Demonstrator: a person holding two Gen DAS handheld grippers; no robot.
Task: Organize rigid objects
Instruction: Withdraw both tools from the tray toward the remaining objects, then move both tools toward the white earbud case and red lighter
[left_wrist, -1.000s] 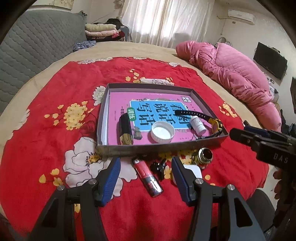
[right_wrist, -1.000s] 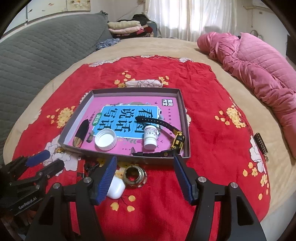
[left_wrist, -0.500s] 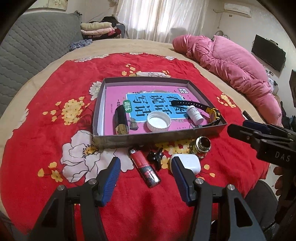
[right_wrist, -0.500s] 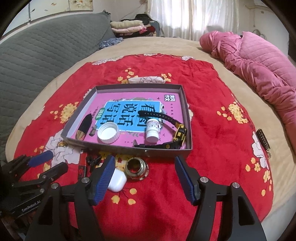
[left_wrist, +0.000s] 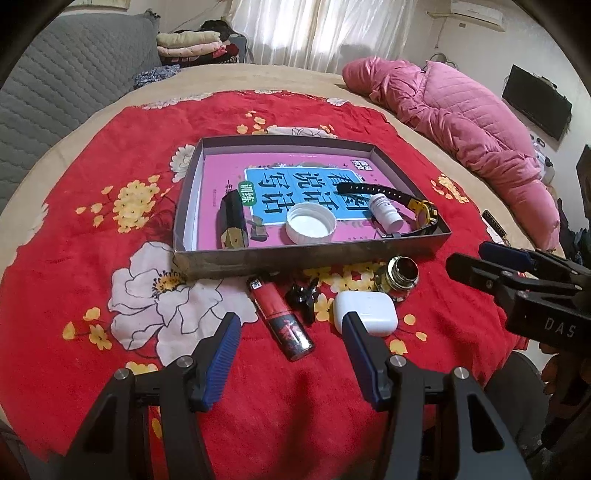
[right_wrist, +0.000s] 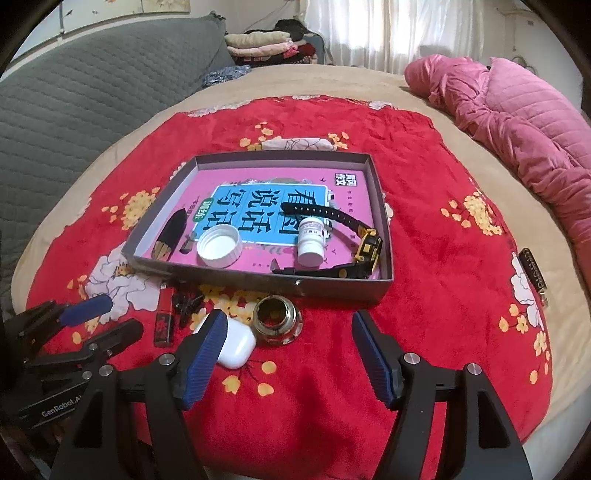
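Note:
A grey box (left_wrist: 310, 254) (right_wrist: 258, 282) with a pink book lining holds a white lid (left_wrist: 311, 223), a white pill bottle (left_wrist: 386, 210), a black and yellow watch (left_wrist: 421, 212) and a dark folded item (left_wrist: 232, 221). In front of it on the red cloth lie a red lighter (left_wrist: 280, 315), a black clip (left_wrist: 303, 295), a white earbud case (left_wrist: 365, 312) (right_wrist: 232, 339) and a brass ring fitting (left_wrist: 400, 275) (right_wrist: 275, 319). My left gripper (left_wrist: 290, 336) is open, just short of the lighter. My right gripper (right_wrist: 286, 332) is open, near the fitting.
The red flowered cloth (left_wrist: 92, 240) covers a round beige bed. A pink quilt (left_wrist: 461, 118) lies at the right. A grey padded headboard (right_wrist: 74, 92) stands at the left. A small dark strip (right_wrist: 533, 275) lies on the cloth's right edge.
Both grippers have drawn back and up a little, so the box and loose objects sit slightly farther away. Nothing has been picked up; both stay open.

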